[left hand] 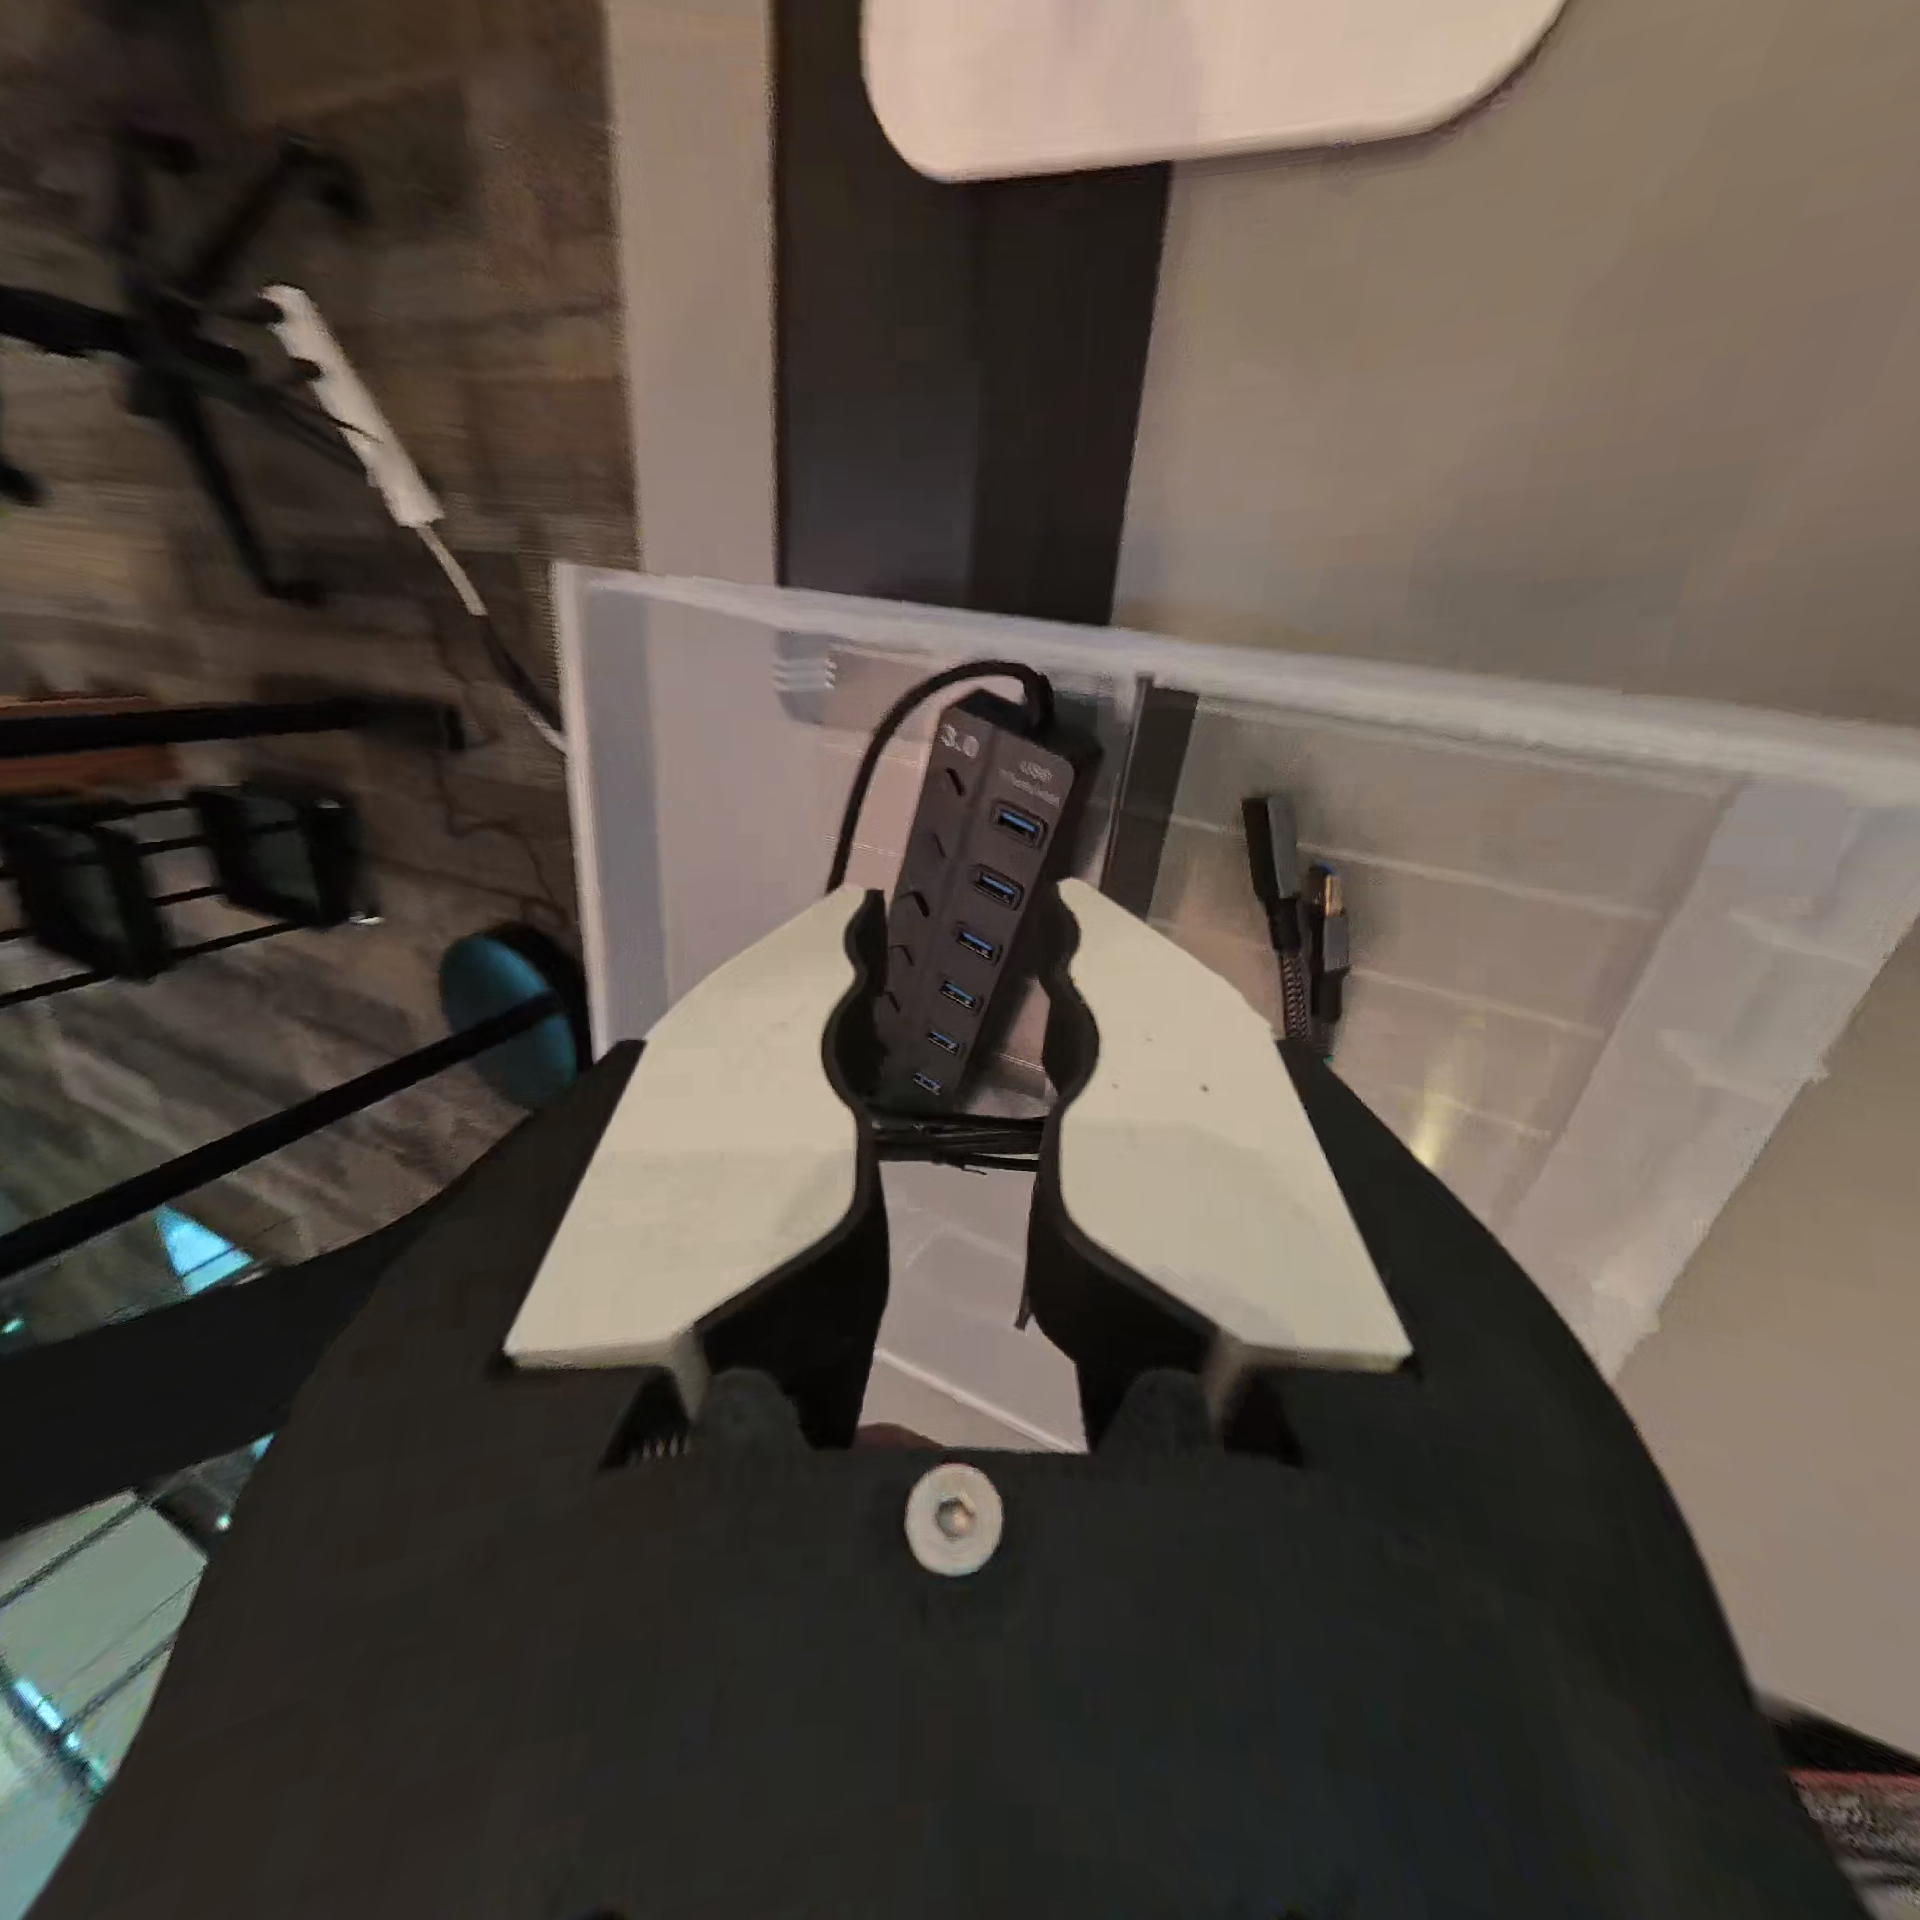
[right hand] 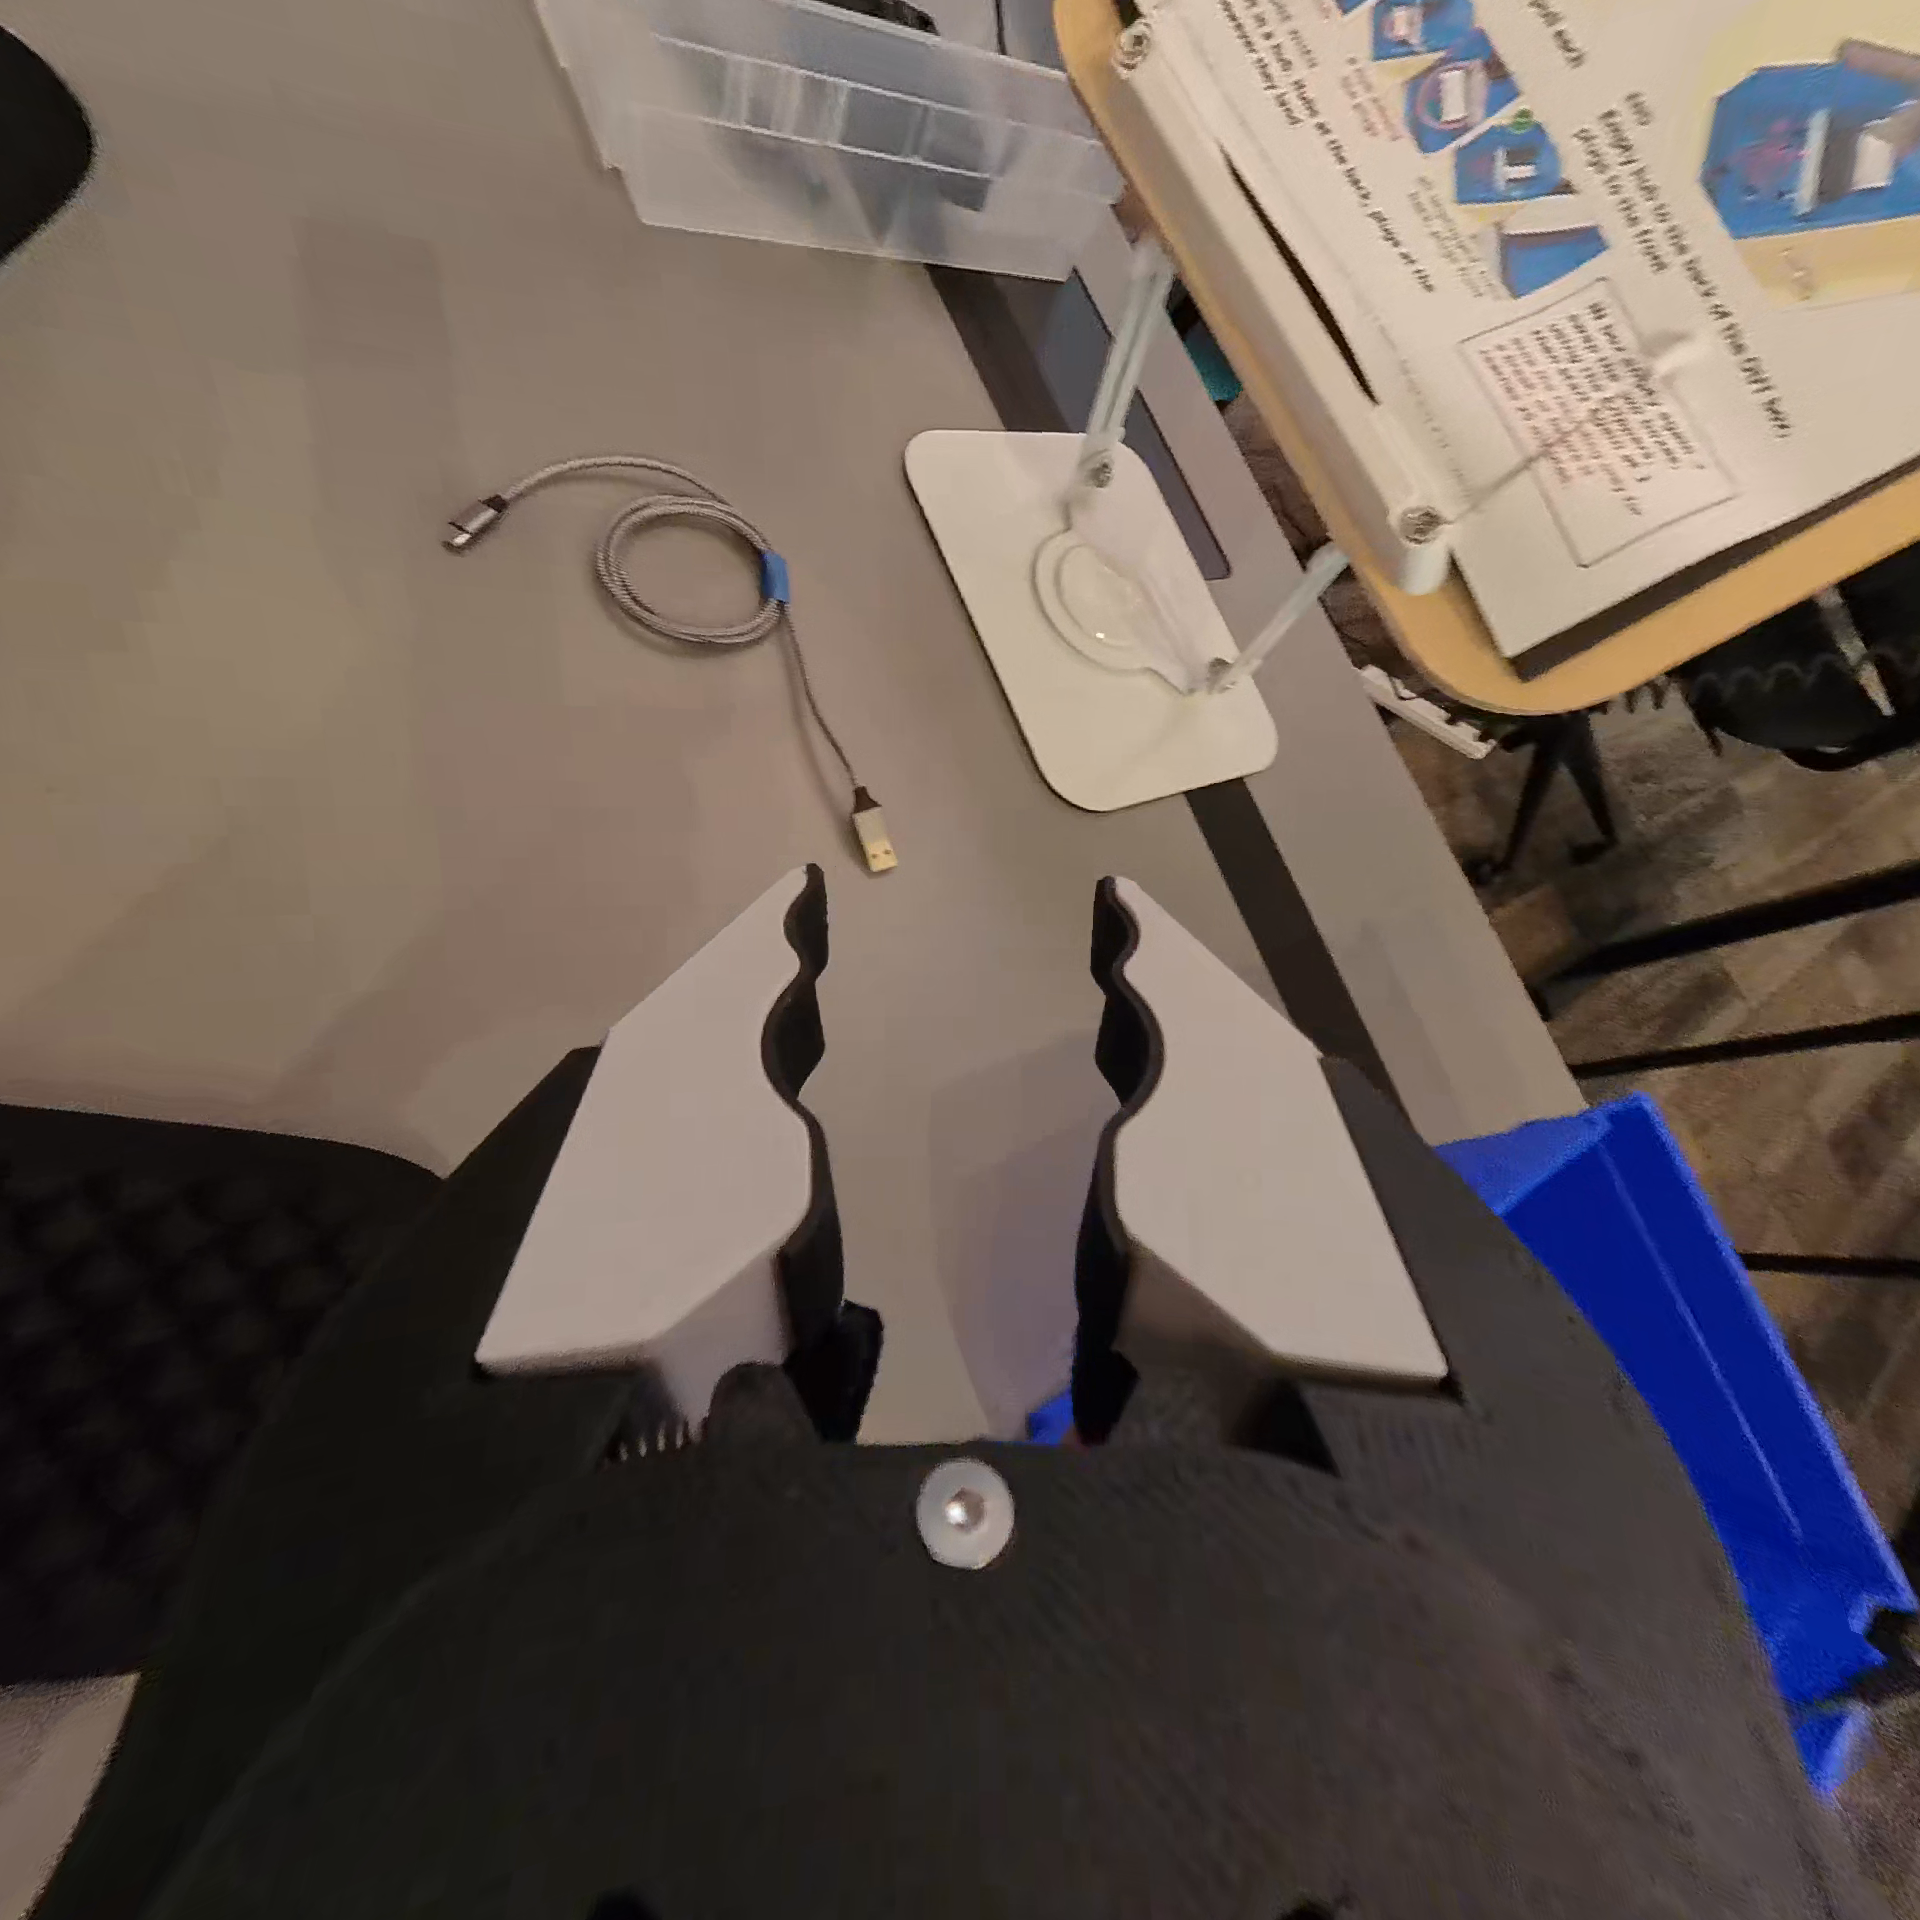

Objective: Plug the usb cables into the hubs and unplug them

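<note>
Left gripper (left hand: 961, 914) pinching black USB hub (left hand: 971, 904) above clear bin (left hand: 1455, 748), right gripper (right hand: 961, 883) spread over bare grey table (right hand: 312, 675), braided USB cable (right hand: 686, 582) just ahead, table edge near on the right

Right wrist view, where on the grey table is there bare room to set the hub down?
The grey table is bare left of the coiled braided cable, and between its gold plug and the open right gripper. It is crowded at the far edge: clear plastic bin, white stand base, blue bin.
</note>
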`<state>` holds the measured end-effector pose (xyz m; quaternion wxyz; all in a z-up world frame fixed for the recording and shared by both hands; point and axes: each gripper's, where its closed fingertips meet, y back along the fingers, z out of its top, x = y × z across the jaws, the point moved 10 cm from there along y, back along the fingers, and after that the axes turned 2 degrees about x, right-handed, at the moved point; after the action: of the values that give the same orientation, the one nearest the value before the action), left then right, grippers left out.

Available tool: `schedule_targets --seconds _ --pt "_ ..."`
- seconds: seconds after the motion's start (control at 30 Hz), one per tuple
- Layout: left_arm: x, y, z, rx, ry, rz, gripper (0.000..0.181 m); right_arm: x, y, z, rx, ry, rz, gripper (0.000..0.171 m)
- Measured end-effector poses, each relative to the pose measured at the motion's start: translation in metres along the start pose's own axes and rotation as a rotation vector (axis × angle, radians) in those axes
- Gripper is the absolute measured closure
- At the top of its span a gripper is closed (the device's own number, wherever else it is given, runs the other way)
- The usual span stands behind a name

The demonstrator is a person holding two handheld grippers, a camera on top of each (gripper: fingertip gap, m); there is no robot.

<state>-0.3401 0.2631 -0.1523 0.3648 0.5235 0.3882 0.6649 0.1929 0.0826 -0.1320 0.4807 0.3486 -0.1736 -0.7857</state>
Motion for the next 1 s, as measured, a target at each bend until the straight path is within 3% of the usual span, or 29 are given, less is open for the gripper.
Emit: schedule_targets --seconds 0.23,0.47,0.6,0.63,0.7,0.83,1.0 --pt "0.025 -0.072 -0.019 0.153 -0.049 -0.162 0.145 0.007 -0.015 -0.003 -0.005 -0.013 0.048 0.120" --pt "0.029 -0.109 -0.024 0.257 -0.076 -0.339 0.124 0.005 -0.023 -0.005 -0.018 -0.020 0.090 0.119" --pt "0.023 -0.128 -0.029 0.393 -0.156 -0.380 0.112 0.003 -0.028 -0.009 -0.015 -0.034 0.096 0.119" --pt "0.022 -0.130 -0.028 0.409 -0.176 -0.383 0.110 0.003 -0.029 -0.010 -0.014 -0.037 0.096 0.119" --pt "0.018 -0.135 -0.026 0.400 -0.195 -0.387 0.124 0.003 -0.031 -0.012 -0.016 -0.042 0.099 0.120" --pt "0.016 -0.136 -0.026 0.397 -0.209 -0.359 0.125 0.004 -0.033 -0.016 -0.014 -0.043 0.103 0.120" --pt "0.026 -0.103 -0.030 0.258 -0.086 -0.235 0.126 0.005 -0.024 -0.014 -0.042 -0.033 0.093 0.120"
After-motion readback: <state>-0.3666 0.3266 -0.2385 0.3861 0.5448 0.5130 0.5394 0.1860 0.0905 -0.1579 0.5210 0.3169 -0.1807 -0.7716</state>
